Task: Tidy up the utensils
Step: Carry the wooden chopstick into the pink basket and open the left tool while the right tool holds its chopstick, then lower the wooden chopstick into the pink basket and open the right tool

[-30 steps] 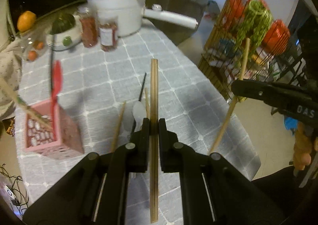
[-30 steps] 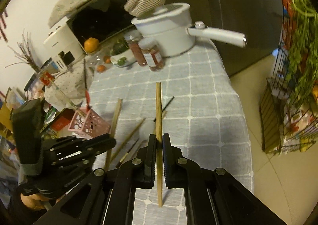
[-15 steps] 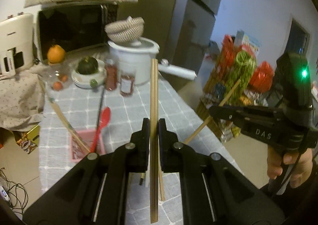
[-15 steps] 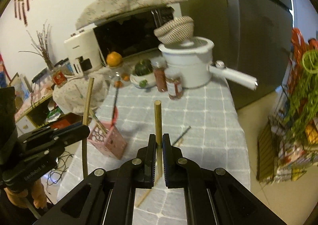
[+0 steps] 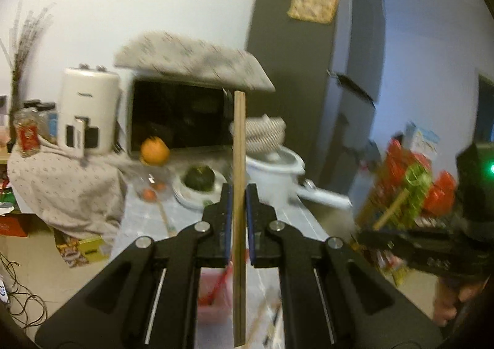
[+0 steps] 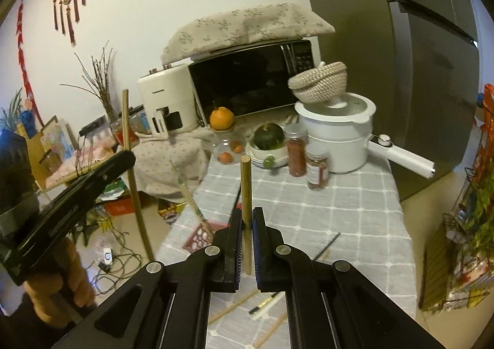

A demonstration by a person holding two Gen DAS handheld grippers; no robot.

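Both grippers raised above the table, each clamped on one wooden chopstick.

Left gripper (image 5: 238, 219) closed on a flat chopstick (image 5: 238, 194) standing upright between the pads, pointing nearly level toward the microwave (image 5: 179, 120); seen from the right wrist at far left, gripped from below by a hand (image 6: 58, 287), chopstick rising above and trailing below the fingers; right gripper (image 6: 246, 234) pinched shut on a round chopstick (image 6: 246, 204), tilted down at the checked tablecloth (image 6: 339, 213); pink holder (image 6: 200, 233) just beyond the right fingertips, holding a stick and a red-handled utensil; more chopsticks (image 6: 234, 307) loose on the cloth below; white pot (image 6: 336, 136), two spice jars (image 6: 316, 170) and an orange (image 6: 221, 118) further back.
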